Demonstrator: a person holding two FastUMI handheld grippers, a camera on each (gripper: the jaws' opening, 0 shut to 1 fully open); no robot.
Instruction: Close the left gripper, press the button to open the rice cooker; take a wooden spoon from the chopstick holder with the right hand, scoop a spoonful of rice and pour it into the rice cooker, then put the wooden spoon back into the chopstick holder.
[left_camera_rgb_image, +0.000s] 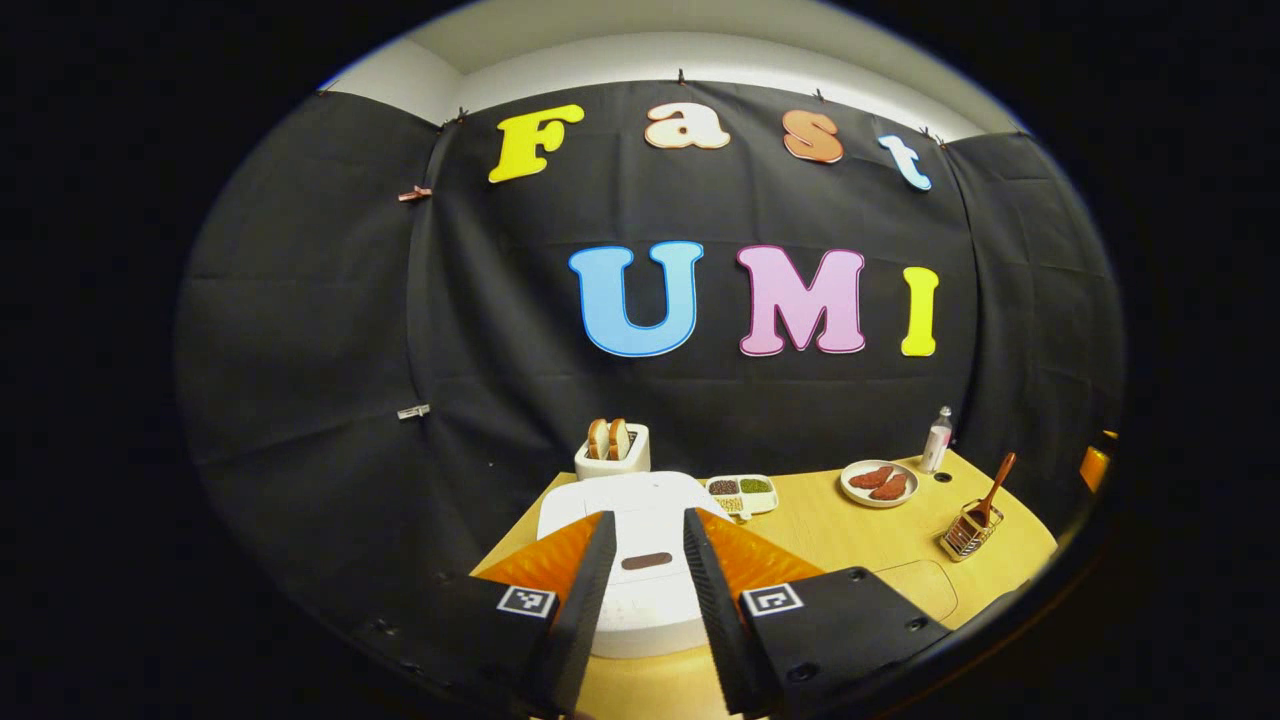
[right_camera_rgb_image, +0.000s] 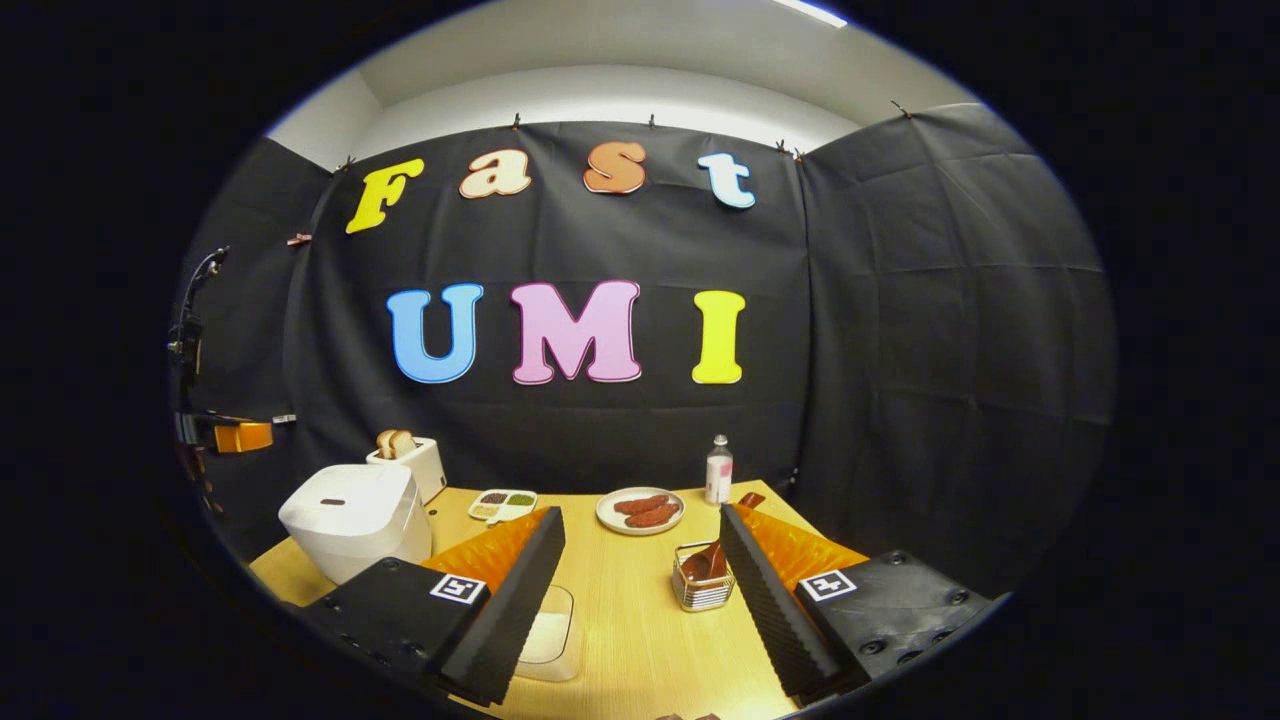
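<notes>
Left tongs (left_camera_rgb_image: 648, 522): your ribbed fingers stand apart, framing the rice cooker (left_camera_rgb_image: 640, 560).
Right tongs (right_camera_rgb_image: 640, 530): spread wide over bare wooden tabletop (right_camera_rgb_image: 640, 640); nothing is held.
Rice container (right_camera_rgb_image: 548, 635): clear, rounded box, partly hidden behind your left finger.
Rice cooker: smooth, white, rounded, lid down, with a dark oval button (left_camera_rgb_image: 646, 561) on top.
Wooden spoon (left_camera_rgb_image: 996, 487): stands tilted in the wire chopstick holder (left_camera_rgb_image: 966, 533) near the tabletop's right edge.
Farther: toaster (left_camera_rgb_image: 612, 452), sectioned tray (left_camera_rgb_image: 741, 492), plate (left_camera_rgb_image: 878, 483), bottle (left_camera_rgb_image: 937, 440).
</notes>
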